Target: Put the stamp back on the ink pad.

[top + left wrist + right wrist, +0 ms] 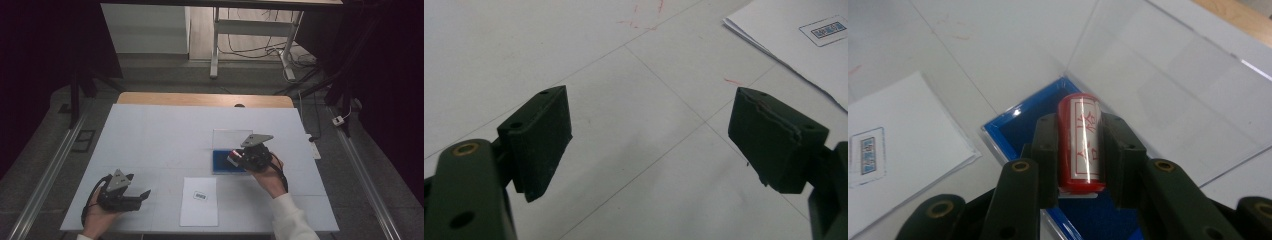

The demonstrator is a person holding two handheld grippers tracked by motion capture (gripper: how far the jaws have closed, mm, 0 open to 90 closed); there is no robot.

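Right claw (1080, 150) gripping red stamp (1081, 142) over blue-lined clear case (1003, 125), seemingly empty, left claw (649, 145) open

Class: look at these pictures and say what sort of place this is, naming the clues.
Probably a lab or workshop bench set up for recording: a white-covered table, loose cables on the floor behind it, and metal rails alongside.

Red stamp (1081, 142): glossy plastic with a smooth white label. Case (1013, 127): blue matt lining, clear glossy plastic lid (1168, 90). Paper sheet (199, 201): matt white. Right gripper (1081, 165) and left gripper (649, 145): matt black pads, chipped on the left one. Table (160, 135): smooth, matt white.
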